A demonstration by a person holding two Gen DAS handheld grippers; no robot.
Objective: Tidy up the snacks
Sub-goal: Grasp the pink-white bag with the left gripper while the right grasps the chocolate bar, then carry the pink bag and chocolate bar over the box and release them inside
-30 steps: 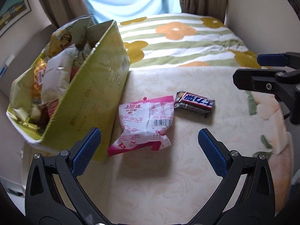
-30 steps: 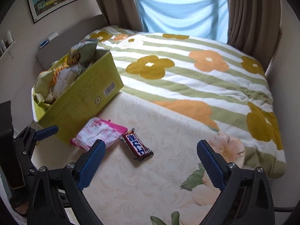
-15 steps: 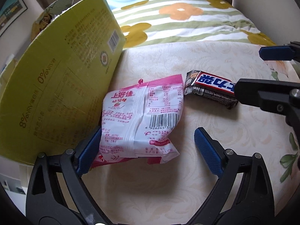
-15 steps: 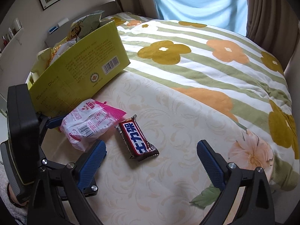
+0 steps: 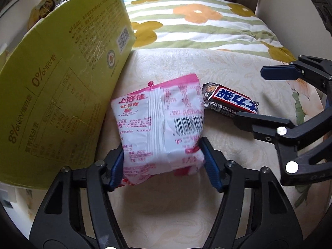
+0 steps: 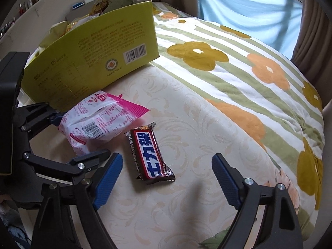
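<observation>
pinching pink snack bag [image 5: 159,124] (left gripper [image 5: 164,164])

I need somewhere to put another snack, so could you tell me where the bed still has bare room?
Free: the cream cover between the candy bar and the flowered quilt, and the strip nearest the cameras. Crowded: beside the yellow box, where the pink snack bag, the bar and both hand-held grippers sit close.

A tall yellow-green box [image 6: 99,58] walls off the bed's [image 6: 186,197] left edge, with a pink snack bag [image 6: 97,122] and chocolate bar [image 6: 149,153] just beside it. Cream bedding toward the right edge lies open.
</observation>
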